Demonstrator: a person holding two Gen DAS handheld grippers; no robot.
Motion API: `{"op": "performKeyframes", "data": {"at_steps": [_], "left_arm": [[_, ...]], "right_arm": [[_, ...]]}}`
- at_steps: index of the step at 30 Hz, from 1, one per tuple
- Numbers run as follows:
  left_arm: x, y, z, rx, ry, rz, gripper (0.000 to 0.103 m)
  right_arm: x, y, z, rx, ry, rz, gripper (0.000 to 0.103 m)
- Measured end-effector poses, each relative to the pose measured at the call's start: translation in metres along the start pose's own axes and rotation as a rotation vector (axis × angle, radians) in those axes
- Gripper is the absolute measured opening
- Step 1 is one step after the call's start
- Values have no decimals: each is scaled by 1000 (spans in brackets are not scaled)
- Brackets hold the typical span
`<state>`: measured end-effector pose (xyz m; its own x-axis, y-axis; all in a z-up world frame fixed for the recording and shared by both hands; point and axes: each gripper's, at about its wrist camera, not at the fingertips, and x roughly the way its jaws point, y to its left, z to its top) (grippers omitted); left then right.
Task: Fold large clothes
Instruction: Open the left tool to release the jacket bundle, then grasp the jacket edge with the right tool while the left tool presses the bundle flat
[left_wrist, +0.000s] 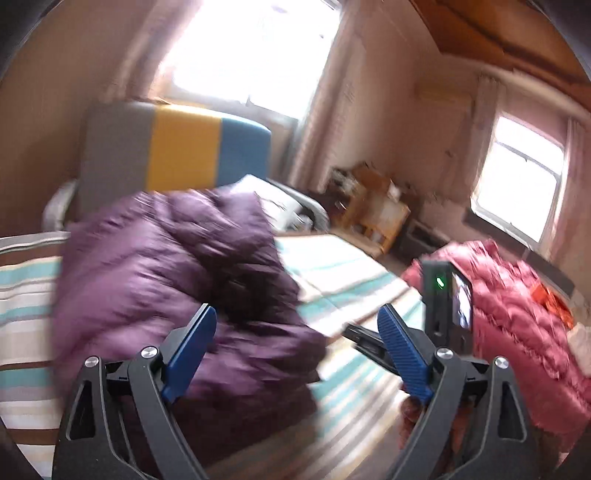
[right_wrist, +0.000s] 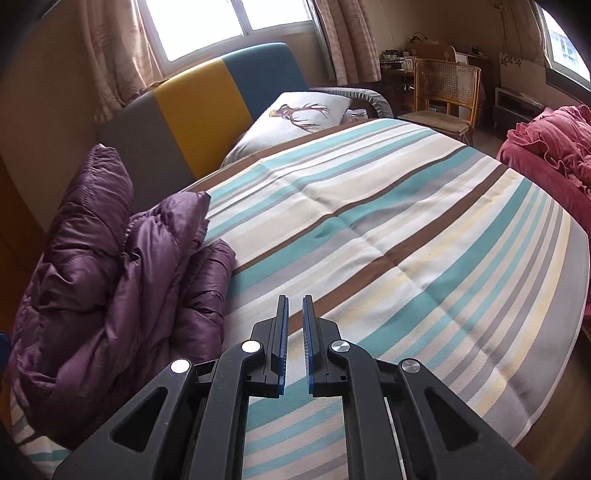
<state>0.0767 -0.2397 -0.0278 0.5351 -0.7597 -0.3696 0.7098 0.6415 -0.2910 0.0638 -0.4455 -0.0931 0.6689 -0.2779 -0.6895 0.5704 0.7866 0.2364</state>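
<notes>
While your left gripper (left_wrist: 297, 321) stood spread wide with nothing between its pads, the purple down jacket (right_wrist: 110, 266) lay bunched at the left edge of the striped bedspread (right_wrist: 388, 229). Your right gripper (right_wrist: 294, 306) hovered clenched and empty just beside it.

A striped bedspread (right_wrist: 388, 229) in teal, brown, cream and grey covers the bed, with a white pillow (right_wrist: 295, 118) printed with a deer at its far end. Behind the pillow stands a headboard (right_wrist: 207, 122) in grey, yellow and blue panels, under a bright window (right_wrist: 229, 26) with pale curtains (right_wrist: 110, 55). A wicker chair (right_wrist: 443, 96) stands beyond the bed's far corner.
</notes>
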Motion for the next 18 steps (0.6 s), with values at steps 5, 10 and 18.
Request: {"op": "performKeyframes", "data": {"at_steps": [5, 10, 18], "left_arm": [[-37, 88, 1, -181, -82, 253, 87], [-23, 140, -9, -225, 7, 342, 81], [15, 112, -29, -51, 111, 315, 74]], "right_arm": [[-16, 20, 5, -26, -20, 66, 7], [-39, 49, 9, -70, -62, 128, 41], [-63, 125, 35, -283, -168, 187, 31]]}}
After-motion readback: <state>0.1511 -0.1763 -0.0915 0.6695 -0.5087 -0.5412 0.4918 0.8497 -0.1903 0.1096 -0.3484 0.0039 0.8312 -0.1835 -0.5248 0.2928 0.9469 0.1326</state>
